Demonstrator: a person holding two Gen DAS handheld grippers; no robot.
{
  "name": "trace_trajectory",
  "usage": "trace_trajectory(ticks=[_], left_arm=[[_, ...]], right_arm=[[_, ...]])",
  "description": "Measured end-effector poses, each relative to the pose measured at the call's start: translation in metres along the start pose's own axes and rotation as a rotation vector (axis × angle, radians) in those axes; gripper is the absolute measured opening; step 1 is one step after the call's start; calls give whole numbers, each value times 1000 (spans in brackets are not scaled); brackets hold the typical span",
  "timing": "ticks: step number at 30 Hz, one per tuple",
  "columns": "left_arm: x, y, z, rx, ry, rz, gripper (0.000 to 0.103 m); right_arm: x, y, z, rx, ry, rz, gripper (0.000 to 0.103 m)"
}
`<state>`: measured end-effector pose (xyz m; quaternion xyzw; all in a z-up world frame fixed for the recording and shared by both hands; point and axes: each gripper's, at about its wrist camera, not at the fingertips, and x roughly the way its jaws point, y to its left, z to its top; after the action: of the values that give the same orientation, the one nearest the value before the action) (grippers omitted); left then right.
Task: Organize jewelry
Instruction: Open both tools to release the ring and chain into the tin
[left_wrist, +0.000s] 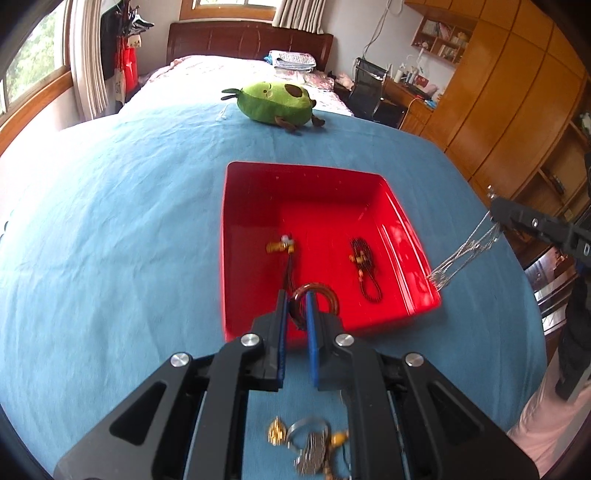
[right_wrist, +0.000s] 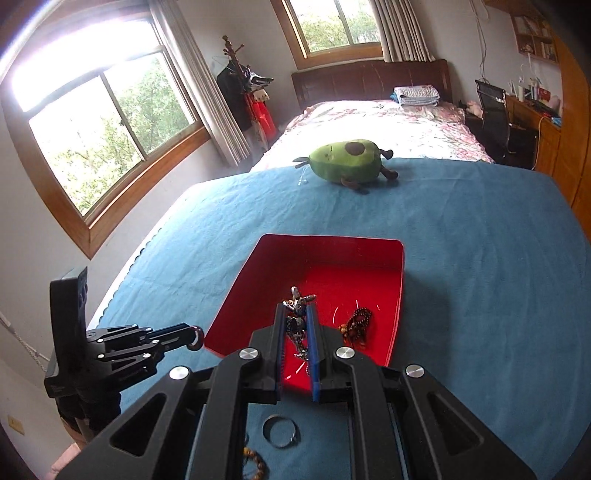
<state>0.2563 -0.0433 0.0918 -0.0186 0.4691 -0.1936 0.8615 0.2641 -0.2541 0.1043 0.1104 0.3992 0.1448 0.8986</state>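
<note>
A red tray (left_wrist: 399, 206) sits on the blue bedspread; it also shows in the right wrist view (right_wrist: 236, 295). My left gripper (left_wrist: 297, 310) is shut on a brown wooden bangle (left_wrist: 325, 291) over the tray's near edge. A dark beaded necklace (left_wrist: 364, 266) and a gold charm on a dark cord (left_wrist: 280, 246) lie in the tray. My right gripper (right_wrist: 297, 317) is shut on a silver chain (right_wrist: 297, 330) that dangles over the tray; in the left wrist view the chain (left_wrist: 461, 258) hangs at the tray's right rim.
Loose jewelry lies on the bedspread near me: a gold pendant (left_wrist: 277, 432), a silver ring and pieces (left_wrist: 310, 443), a metal bangle (right_wrist: 280, 430) and a bead bracelet (right_wrist: 255, 463). A green avocado plush (left_wrist: 275, 101) sits beyond the tray. Wooden wardrobes (left_wrist: 498, 110) stand at right.
</note>
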Motion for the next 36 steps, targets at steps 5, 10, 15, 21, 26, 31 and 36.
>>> trace_trajectory(ticks=[5, 10, 15, 21, 26, 31, 36], left_arm=[[52, 2, 22, -20, 66, -7, 8], [97, 8, 33, -27, 122, 13, 8], [124, 9, 38, -17, 159, 25, 8], [141, 11, 37, -17, 189, 38, 8], [143, 11, 37, -11, 192, 48, 10], [138, 11, 37, -15, 178, 46, 10], [120, 7, 35, -3, 130, 73, 33]], right_arm=[[51, -19, 3, 43, 48, -7, 10], [96, -35, -2, 70, 93, -10, 10], [119, -36, -5, 72, 102, 25, 10], [140, -38, -13, 74, 166, 6, 10], [140, -31, -18, 50, 181, -2, 29], [133, -28, -21, 41, 170, -9, 29], [127, -28, -22, 37, 160, -19, 29]])
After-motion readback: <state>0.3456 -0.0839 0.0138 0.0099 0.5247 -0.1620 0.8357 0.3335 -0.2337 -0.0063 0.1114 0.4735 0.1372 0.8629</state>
